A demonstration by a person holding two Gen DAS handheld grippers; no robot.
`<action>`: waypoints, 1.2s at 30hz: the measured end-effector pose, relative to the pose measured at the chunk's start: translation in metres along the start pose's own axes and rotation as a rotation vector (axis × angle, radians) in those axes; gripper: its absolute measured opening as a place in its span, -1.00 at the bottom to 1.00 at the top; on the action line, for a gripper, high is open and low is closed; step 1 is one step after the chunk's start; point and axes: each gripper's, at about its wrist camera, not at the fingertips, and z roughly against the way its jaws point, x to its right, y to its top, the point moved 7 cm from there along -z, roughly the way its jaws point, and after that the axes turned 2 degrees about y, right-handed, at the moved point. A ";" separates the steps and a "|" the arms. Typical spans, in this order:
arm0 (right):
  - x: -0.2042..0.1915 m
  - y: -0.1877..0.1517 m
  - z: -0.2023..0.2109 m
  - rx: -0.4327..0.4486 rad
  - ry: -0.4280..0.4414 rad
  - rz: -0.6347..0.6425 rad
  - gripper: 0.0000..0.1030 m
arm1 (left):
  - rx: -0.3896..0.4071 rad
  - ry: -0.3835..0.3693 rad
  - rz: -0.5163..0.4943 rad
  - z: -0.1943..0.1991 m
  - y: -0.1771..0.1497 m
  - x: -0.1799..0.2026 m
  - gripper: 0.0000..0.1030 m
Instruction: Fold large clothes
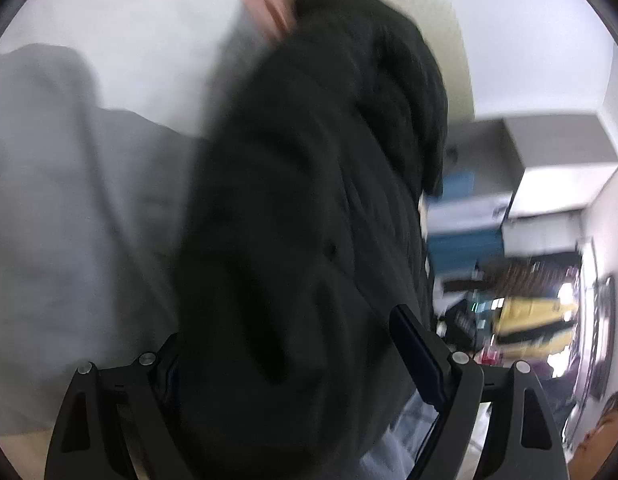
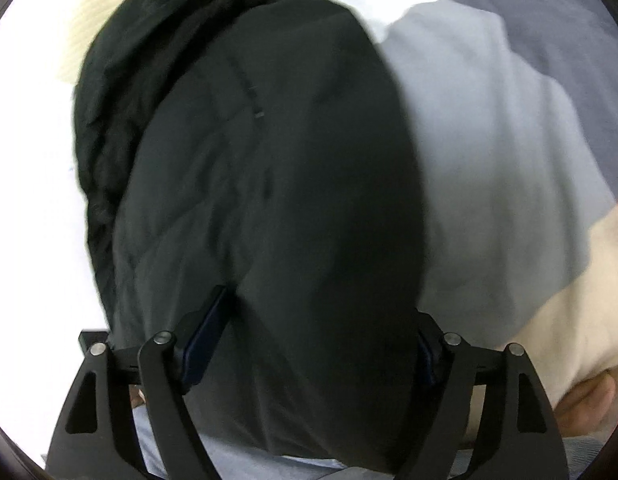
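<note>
Jacket, black and bulky, filled the centre of both blurred wrist views, lying between the wide-spread fingers of each gripper. The left gripper and right gripper both stood apart with the fabric bunched between them; whether either pinched it could not be told. Grey cloth showed at right of the right view.

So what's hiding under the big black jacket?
Beside the black jacket a grey cloth and cream cloth show, seemingly running beneath it. Pale blue fabric peeks out at its near edge. Anything directly underneath is covered.
</note>
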 end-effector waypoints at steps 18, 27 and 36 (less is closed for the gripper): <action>-0.053 0.002 0.074 0.172 0.133 0.207 -0.82 | 0.057 0.245 -0.033 0.040 -0.007 0.067 -0.87; -0.076 0.025 0.152 0.293 0.277 0.242 -0.83 | 0.171 0.220 -0.137 0.096 -0.013 0.159 -0.89; -0.090 0.008 0.217 0.401 0.366 0.289 -0.83 | 0.277 0.251 -0.233 0.148 -0.038 0.222 -0.89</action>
